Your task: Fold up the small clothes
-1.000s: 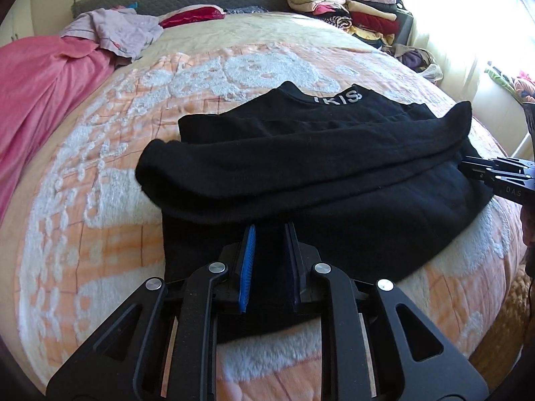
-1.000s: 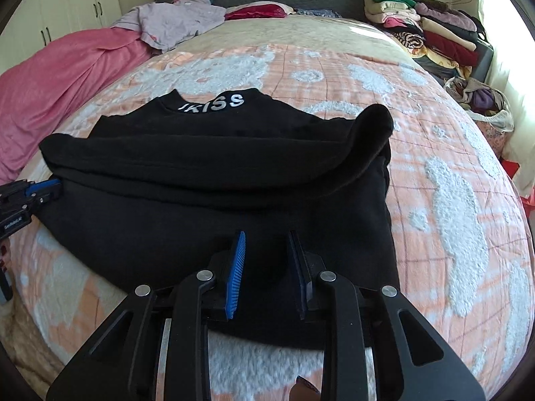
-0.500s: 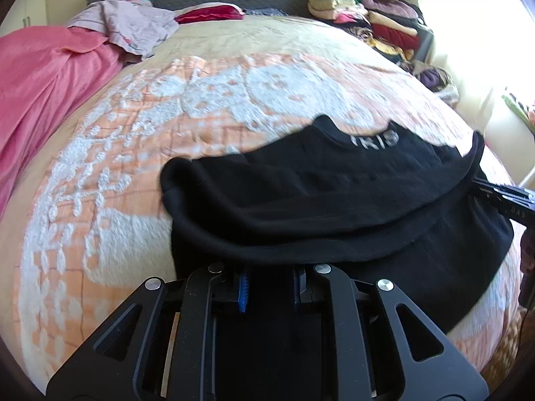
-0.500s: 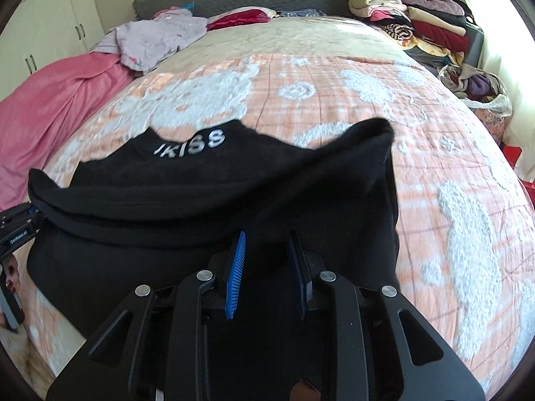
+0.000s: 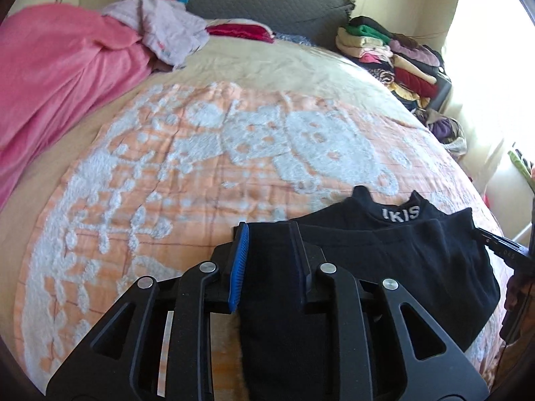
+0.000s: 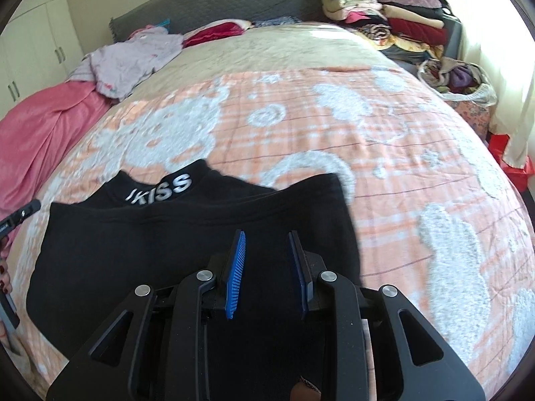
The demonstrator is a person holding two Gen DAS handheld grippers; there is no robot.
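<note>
**Both grippers clamped on the black garment's near edge**

The left gripper (image 5: 269, 260) has black cloth filling the gap between its blue pads; its jaws have just been opening a little, yet the fabric sits between them and hangs down from them. The right gripper (image 6: 265, 269) likewise has cloth bunched between its pads, jaws narrowly apart and pressing on it.

The black garment (image 6: 174, 244) lies at the near end of the orange-and-white bedspread (image 6: 384, 153), lifted along its near edge by both grippers. Its long axis runs side to side between the two grippers. Its collar, lettered in white, points away from the grippers toward the grey headboard (image 6: 234, 3). One folded layer lies across the body, its edge parallel to that long axis.

Relative to the garment: a pink blanket (image 5: 57, 80) lies far to the left, a pale lilac heap (image 5: 164, 30) beyond it near the headboard, and a stack of folded clothes (image 5: 388, 53) stands far off to the right.
</note>
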